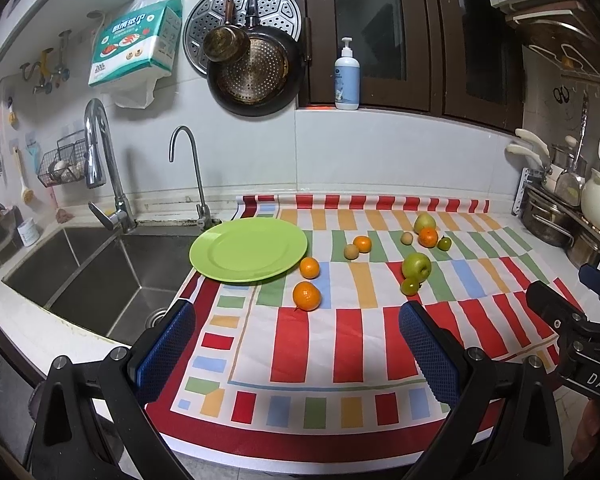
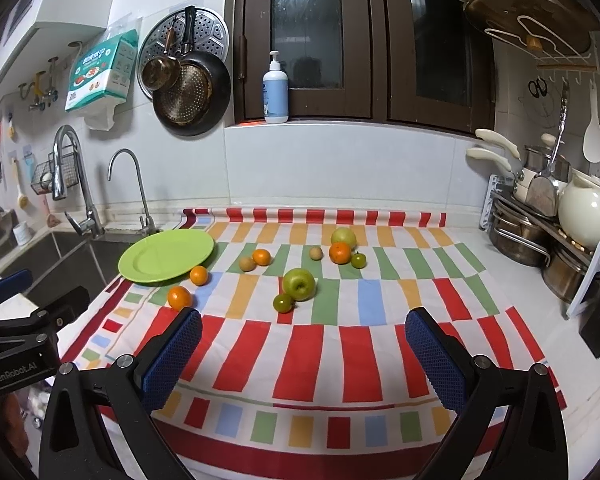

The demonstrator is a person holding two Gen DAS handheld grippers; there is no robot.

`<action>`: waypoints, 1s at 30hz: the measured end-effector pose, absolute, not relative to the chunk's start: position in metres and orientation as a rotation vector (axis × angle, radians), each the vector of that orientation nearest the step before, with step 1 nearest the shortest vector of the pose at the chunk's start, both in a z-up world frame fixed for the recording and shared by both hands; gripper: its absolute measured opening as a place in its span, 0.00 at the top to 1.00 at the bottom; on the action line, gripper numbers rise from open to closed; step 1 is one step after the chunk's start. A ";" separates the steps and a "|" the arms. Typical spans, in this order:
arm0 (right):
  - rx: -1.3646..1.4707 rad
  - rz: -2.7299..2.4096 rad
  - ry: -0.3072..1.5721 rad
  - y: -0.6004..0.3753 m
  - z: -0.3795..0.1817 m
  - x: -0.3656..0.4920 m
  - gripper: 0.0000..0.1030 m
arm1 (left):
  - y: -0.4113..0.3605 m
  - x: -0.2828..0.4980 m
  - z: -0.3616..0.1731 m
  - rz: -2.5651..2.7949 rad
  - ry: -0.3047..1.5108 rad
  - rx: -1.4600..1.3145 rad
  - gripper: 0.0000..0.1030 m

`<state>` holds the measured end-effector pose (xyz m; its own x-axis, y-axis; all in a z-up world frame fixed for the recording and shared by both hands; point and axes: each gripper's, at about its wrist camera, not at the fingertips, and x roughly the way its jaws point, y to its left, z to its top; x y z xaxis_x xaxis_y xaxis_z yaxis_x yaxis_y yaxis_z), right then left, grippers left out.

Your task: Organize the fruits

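Observation:
An empty green plate [image 1: 248, 250] [image 2: 166, 255] lies at the left of a striped cloth [image 1: 340, 344] [image 2: 320, 352]. Loose fruit lies on the cloth to its right: several oranges, the nearest [image 1: 307, 296] [image 2: 179, 297] close to the plate, a green apple [image 1: 416, 267] [image 2: 298, 283], a pale apple [image 1: 425, 222] [image 2: 343, 237], small green tomatoes [image 1: 410, 286] [image 2: 283, 303] and small tan fruits [image 1: 351, 251] [image 2: 247, 263]. My left gripper [image 1: 296, 354] is open and empty over the cloth's near part. My right gripper [image 2: 302, 354] is open and empty, also short of the fruit.
A steel sink [image 1: 84, 276] with two taps lies left of the plate. Pots and a white jug [image 2: 586, 216] stand on a rack at the right. A soap bottle [image 2: 276, 94] stands on the sill. Pans hang on the back wall.

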<state>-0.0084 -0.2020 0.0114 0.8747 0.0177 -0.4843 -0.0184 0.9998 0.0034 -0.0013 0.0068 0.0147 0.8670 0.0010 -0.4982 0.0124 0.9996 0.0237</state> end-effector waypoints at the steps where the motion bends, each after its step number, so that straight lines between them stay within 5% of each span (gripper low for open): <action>1: -0.001 0.018 0.506 -0.202 0.012 -0.008 0.00 | 0.007 -0.002 0.014 -0.007 0.522 0.025 0.00; 18: -0.022 0.053 0.567 -0.188 -0.005 0.017 0.00 | 0.011 0.024 -0.008 -0.014 0.567 0.063 0.00; 30: -0.040 0.073 0.640 -0.166 -0.041 0.075 0.02 | 0.017 0.082 -0.041 -0.065 0.638 0.093 0.14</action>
